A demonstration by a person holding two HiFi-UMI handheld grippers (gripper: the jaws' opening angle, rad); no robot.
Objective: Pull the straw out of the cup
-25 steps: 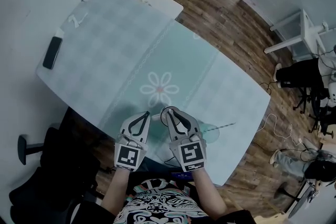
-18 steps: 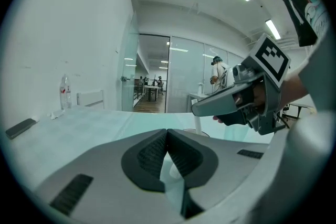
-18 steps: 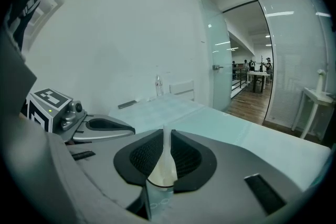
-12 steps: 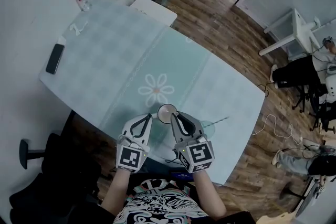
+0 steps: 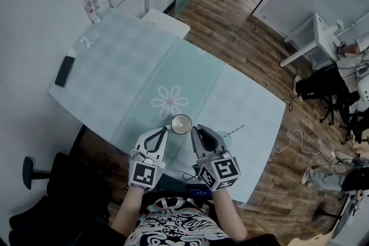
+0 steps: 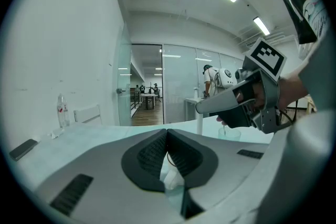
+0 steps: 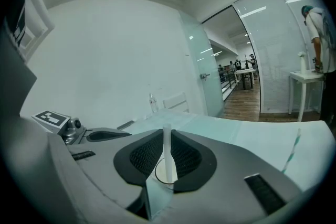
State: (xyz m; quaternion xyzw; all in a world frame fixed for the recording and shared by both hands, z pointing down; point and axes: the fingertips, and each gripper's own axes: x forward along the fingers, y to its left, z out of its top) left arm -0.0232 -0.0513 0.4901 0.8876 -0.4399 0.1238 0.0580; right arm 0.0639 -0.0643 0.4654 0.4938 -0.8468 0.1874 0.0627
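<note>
Left gripper (image 5: 165,129): jaws clenched, tips meeting. In the left gripper view (image 6: 168,134) the pale wall of the cup (image 6: 170,178) fills the gap just behind the tips, and the jaws appear to nip the cup's rim.

Right gripper (image 5: 195,128): jaws grasping the straw. In the right gripper view (image 7: 167,136) the white straw (image 7: 167,155) stands upright between the pads, its top just above the tips. Its lower end runs down to the cup's round mouth (image 7: 158,171), directly below the jaws.

In the head view the cup (image 5: 181,124) stands on the glass bench (image 5: 115,72) near its near edge. It sits between the two sets of jaws, with the left tips at its rim and the right tips beside it. The straw itself cannot be made out in that view.

Well beyond both sets of jaws, at the bench's far end, lie a dark phone (image 5: 64,71) and a clear bottle (image 5: 91,7).
</note>
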